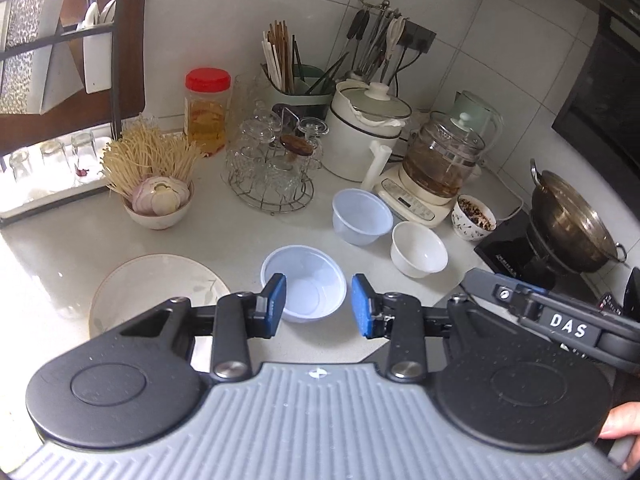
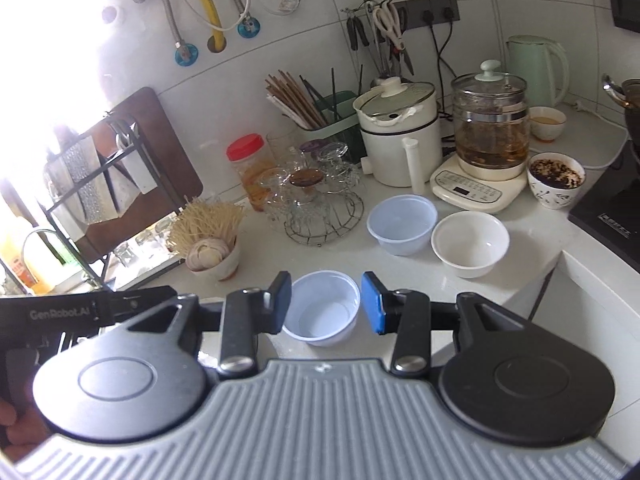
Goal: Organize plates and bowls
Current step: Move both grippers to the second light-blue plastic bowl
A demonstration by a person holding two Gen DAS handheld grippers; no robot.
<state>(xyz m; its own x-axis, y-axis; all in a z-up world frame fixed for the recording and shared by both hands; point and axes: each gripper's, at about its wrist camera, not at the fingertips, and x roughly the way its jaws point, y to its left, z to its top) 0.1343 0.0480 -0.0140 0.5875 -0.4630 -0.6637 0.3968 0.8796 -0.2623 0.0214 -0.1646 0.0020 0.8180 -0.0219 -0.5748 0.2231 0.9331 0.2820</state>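
Left gripper (image 1: pixel 319 305) and right gripper (image 2: pixel 326 307): fingers spread, nothing held. Pale plastic bowl (image 1: pixel 303 283) on white counter (image 1: pixel 224 236), framed between fingers. Plate (image 1: pixel 156 292) beside it. Second plastic bowl (image 1: pixel 362 216), white bowl (image 1: pixel 419 249), glass rack (image 1: pixel 270 168) behind. Tiled wall (image 1: pixel 460 20) at rear.

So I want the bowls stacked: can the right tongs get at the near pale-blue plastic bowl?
Probably yes: the right tongs are open, and the near pale-blue plastic bowl sits between them with nothing intervening.
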